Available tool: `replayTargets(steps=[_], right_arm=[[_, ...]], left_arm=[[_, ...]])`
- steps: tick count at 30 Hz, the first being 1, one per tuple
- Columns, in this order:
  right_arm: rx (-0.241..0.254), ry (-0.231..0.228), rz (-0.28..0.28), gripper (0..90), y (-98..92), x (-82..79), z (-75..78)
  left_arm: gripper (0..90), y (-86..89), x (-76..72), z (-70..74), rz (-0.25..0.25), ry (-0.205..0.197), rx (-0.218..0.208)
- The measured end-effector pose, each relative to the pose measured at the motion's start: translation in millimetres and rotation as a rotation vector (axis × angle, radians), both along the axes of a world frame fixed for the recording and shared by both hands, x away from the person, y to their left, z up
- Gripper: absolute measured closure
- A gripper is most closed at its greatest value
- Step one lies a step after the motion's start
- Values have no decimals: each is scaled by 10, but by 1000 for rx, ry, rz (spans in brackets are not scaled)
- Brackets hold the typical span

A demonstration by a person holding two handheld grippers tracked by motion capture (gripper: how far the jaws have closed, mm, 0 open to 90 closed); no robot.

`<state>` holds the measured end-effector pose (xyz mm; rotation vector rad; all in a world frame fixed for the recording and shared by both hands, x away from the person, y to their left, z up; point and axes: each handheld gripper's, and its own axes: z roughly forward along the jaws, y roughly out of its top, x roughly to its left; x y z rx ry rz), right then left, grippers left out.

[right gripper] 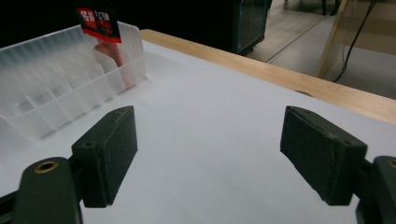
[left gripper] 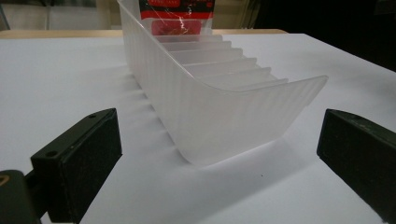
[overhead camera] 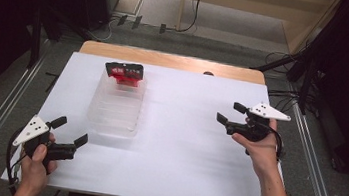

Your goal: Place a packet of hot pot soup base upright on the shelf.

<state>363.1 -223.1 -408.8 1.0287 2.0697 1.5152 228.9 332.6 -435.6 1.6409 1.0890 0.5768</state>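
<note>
A clear ribbed plastic tray [overhead camera: 115, 106] with slotted dividers lies on the white table, long side running away from me. A red and black packet [overhead camera: 125, 72] stands upright in its far end, also visible as the packet [left gripper: 176, 14] and the packet [right gripper: 100, 25]. My left gripper [overhead camera: 68, 131] hovers open near the front left corner, its jaws wide apart and facing the tray's near end [left gripper: 243, 116]. My right gripper [overhead camera: 231, 113] is open at the right side of the table, apart from the tray [right gripper: 60, 93], with nothing between its jaws.
The white sheet [overhead camera: 182, 144] covers a wooden table whose bare far edge [overhead camera: 172, 60] shows. Cables and dark stands sit on the floor around the table. Metal rails run along both sides of the floor.
</note>
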Motion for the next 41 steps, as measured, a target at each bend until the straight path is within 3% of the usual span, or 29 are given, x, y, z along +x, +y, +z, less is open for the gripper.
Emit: replayTargets(steps=[6,12,28,32,35,41], right_arm=[[9,-5,-26,221,-169,-179,-111],[-17,-9,-46,224,-280,-379,-252],[52,-14,-186,285,-744,-930,-591],[47,4,-197,287,-806,-1009,-643],[10,13,-207,289,-822,-1035,-686],[21,19,-184,307,-736,-976,-644]], left_arm=[[0,3,-5,-12,0,6,9],[0,28,-9,-14,7,5,3],[0,-7,0,-42,-3,9,23],[0,-15,-4,-27,-6,2,30],[0,3,2,-19,0,0,21],[0,24,9,5,5,-7,12]])
